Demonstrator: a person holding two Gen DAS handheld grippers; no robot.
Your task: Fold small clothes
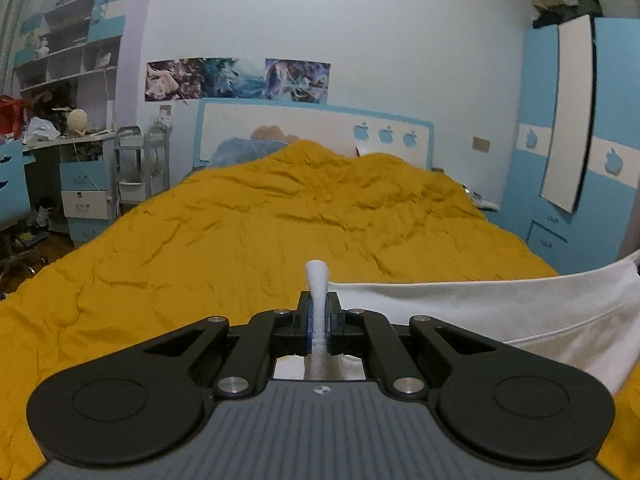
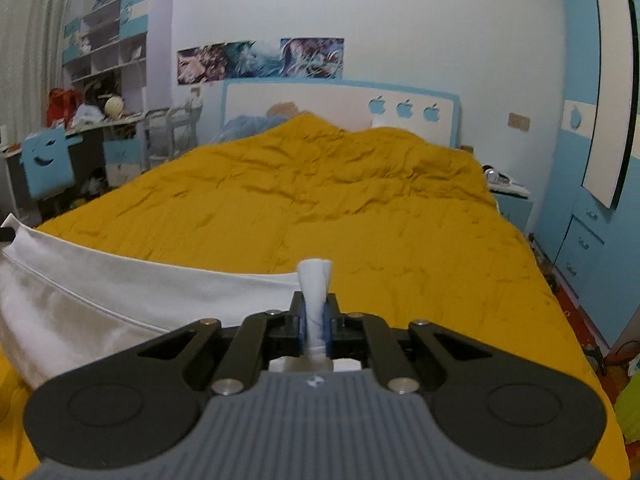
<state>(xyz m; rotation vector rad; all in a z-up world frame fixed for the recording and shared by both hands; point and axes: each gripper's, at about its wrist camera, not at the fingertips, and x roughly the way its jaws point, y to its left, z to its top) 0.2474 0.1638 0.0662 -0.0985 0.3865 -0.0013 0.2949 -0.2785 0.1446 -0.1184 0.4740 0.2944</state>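
A small white garment (image 1: 500,312) is stretched between my two grippers above the near end of the bed. My left gripper (image 1: 318,312) is shut on one corner of it; a pinch of white cloth sticks up between the jaws and the rest runs off to the right. My right gripper (image 2: 315,316) is shut on the other corner, and the white garment (image 2: 104,300) runs off to the left, sagging below a seamed edge. Its lower part is hidden under the grippers.
A bed with a rumpled mustard-yellow cover (image 1: 280,216) fills the middle, with a blue-and-white headboard (image 1: 320,128) behind. A blue wardrobe (image 2: 592,184) stands at the right, a cluttered desk and shelves (image 1: 68,128) at the left.
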